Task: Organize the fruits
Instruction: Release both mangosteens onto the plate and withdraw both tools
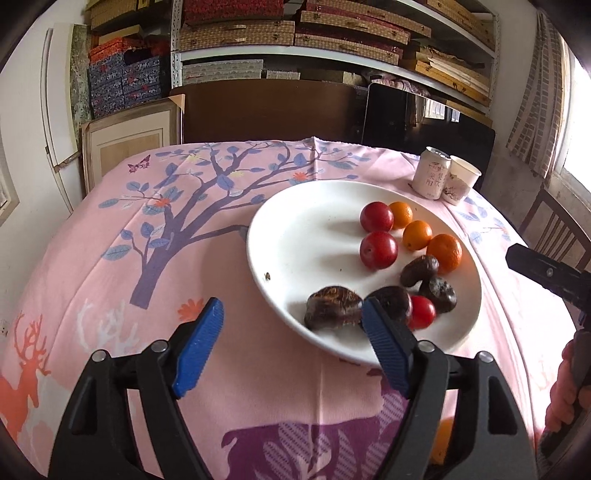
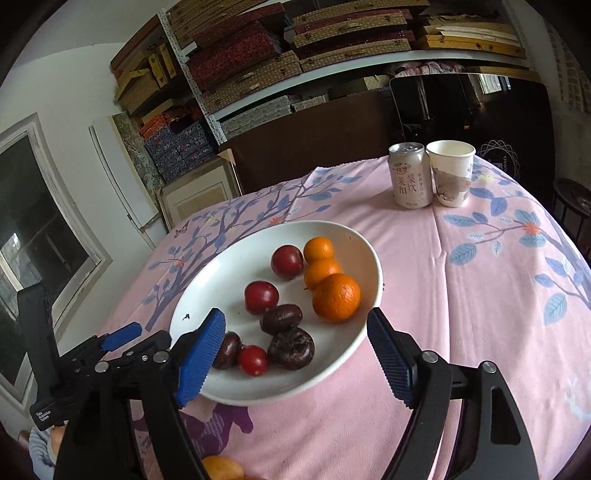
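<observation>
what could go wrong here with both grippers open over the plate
1. The round oranges sit loosely beside the far rim of the white plate; a nudge might roll one off.
2. The left gripper could bump the dark chestnuts crowded around the small tomato.

Domestic storage room: metal shelving (image 1: 332,55) stacked with woven boxes (image 1: 236,35), cloth-covered bench (image 1: 110,258), wooden chair (image 1: 554,225) at its right edge.
</observation>
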Available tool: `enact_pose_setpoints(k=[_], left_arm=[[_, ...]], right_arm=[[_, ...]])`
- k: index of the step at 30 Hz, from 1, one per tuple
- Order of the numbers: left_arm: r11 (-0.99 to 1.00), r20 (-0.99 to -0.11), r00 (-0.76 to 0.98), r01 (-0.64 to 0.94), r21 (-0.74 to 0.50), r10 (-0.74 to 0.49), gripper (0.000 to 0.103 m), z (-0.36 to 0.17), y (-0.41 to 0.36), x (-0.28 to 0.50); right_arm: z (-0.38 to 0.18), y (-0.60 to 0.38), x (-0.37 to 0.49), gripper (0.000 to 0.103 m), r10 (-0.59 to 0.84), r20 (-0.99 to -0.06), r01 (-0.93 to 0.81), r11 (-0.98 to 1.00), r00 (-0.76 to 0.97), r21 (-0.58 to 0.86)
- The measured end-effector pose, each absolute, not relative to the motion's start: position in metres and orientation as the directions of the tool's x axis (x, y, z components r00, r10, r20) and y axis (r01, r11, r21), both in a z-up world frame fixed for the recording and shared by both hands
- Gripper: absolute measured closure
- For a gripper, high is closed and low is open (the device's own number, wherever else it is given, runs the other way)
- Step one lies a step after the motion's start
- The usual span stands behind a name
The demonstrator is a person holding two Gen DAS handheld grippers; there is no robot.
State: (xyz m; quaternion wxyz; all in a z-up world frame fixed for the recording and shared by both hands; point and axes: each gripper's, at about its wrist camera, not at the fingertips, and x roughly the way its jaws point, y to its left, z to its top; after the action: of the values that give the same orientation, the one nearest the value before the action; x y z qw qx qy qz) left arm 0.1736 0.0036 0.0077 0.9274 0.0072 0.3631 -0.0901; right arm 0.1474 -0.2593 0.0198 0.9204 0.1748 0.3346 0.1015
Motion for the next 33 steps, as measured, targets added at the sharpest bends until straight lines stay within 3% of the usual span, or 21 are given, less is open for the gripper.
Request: enact_pose_setpoints(k=[7, 10, 15, 20, 25, 29, 33], left_arm=[[0.964, -0.68, 0.698, 0.261, -0.051, -0.224, 0.027, 0.0, -0.002, 0.121], [0.942, -0.648, 0.707, 0.332, -0.049, -0.283, 0.019, 0.005, -0.014, 0.1], [0.891, -0.624, 0.7, 0.454, 0.013, -0.347, 0.017, 0.005, -0.043, 0.075], [0.86, -0.653, 0.697, 0.492, 0.133, -0.298, 0.017, -0.01, -0.069, 0.072], [0.882, -0.661, 0.711, 0.445, 0.157, -0.241, 0.01, -0.016, -0.064, 0.085], [0.948, -0.639, 0.767, 0.239, 0.211, -0.051, 0.011, -0.012, -0.025, 0.102], [0.981, -0.669, 0.729, 0.195, -0.001, -0.146, 0.016, -0.003, 0.015, 0.108]], right_arm=[[0.007, -0.293, 0.116, 0.019, 0.315, -0.572, 0.005, 0.873, 0.757, 0.488], [0.005, -0.306, 0.107, 0.017, 0.33, -0.556, 0.026, 0.843, 0.763, 0.537], [0.002, -0.311, 0.106, 0.017, 0.337, -0.56, 0.04, 0.831, 0.757, 0.554], [0.002, -0.305, 0.109, 0.017, 0.339, -0.576, 0.03, 0.843, 0.744, 0.536], [0.002, -0.305, 0.108, 0.017, 0.337, -0.578, 0.03, 0.846, 0.743, 0.532], [0.0, -0.307, 0.108, 0.017, 0.336, -0.581, 0.039, 0.842, 0.741, 0.538], [0.002, -0.307, 0.107, 0.017, 0.342, -0.573, 0.032, 0.839, 0.745, 0.543]])
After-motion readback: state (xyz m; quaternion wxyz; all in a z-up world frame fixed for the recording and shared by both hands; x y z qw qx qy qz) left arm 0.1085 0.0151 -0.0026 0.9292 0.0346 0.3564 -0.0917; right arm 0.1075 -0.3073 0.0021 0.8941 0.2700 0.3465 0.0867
